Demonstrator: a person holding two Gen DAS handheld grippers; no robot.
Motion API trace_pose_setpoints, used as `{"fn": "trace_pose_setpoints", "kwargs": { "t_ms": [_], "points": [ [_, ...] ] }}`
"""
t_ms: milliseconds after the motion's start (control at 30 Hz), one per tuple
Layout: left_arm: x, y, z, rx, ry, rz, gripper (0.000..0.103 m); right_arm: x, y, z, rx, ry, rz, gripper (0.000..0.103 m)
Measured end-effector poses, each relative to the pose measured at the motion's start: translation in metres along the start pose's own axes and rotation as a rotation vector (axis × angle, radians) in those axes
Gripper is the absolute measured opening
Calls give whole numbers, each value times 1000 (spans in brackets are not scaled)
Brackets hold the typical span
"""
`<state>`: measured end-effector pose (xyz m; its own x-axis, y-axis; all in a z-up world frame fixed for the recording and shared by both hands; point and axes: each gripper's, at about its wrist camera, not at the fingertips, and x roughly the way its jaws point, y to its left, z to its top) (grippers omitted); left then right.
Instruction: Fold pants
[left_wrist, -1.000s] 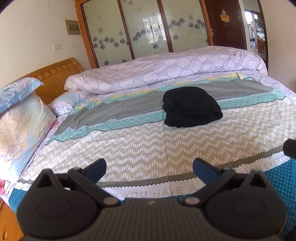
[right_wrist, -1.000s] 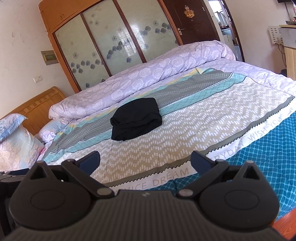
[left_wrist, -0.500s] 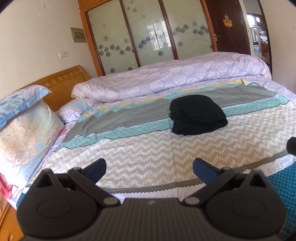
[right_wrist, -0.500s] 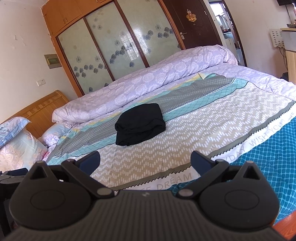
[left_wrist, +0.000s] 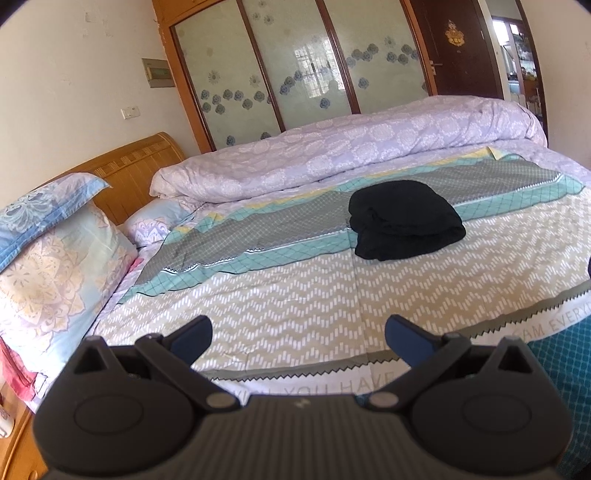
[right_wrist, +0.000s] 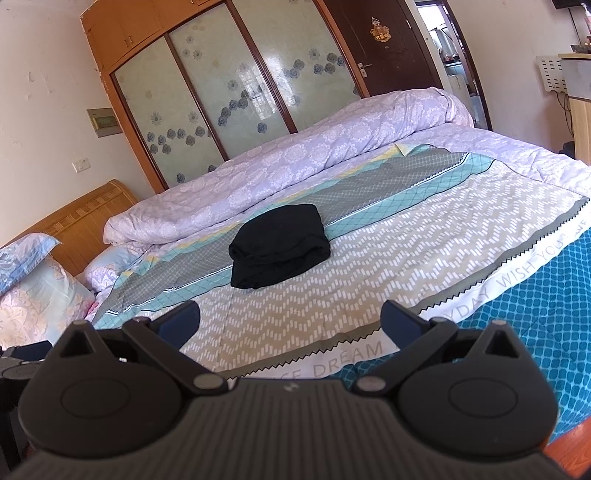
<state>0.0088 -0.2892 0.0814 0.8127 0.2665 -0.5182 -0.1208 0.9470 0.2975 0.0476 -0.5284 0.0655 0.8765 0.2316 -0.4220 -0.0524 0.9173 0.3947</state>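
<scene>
The black pants (left_wrist: 404, 220) lie folded in a compact bundle on the patterned bedspread (left_wrist: 295, 295), in the middle of the bed; they also show in the right wrist view (right_wrist: 279, 245). My left gripper (left_wrist: 298, 334) is open and empty, held back over the near edge of the bed, well short of the pants. My right gripper (right_wrist: 290, 320) is open and empty too, also far from the pants. The left gripper's body shows at the left edge of the right wrist view (right_wrist: 18, 362).
A rolled lilac duvet (left_wrist: 351, 147) lies along the far side of the bed. Pillows (left_wrist: 48, 266) and a wooden headboard (left_wrist: 136, 173) are at the left. A wardrobe with glass sliding doors (left_wrist: 295, 66) and a dark door (left_wrist: 458, 48) stand behind. A wooden cabinet (right_wrist: 580, 122) is at far right.
Both grippers have drawn back and tilted up a little, so the pants sit farther away and more wall shows. The pants have not moved. Both grippers stay open.
</scene>
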Motion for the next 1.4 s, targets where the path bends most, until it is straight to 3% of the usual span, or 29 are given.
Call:
{"fn": "trace_pose_setpoints", "kwargs": {
  "t_ms": [433, 633, 867, 1400],
  "points": [
    [7, -5, -4, 12, 52, -37, 103, 1, -5, -1, 7, 3, 1, 103],
    [13, -10, -4, 79, 63, -44, 103, 7, -9, 1, 60, -14, -15, 103],
    [22, -14, -3, 56, 81, -82, 103, 13, -10, -1, 42, 15, -28, 103],
    [17, -18, -5, 66, 68, -71, 103, 7, -14, 0, 31, 7, -30, 103]
  ]
}}
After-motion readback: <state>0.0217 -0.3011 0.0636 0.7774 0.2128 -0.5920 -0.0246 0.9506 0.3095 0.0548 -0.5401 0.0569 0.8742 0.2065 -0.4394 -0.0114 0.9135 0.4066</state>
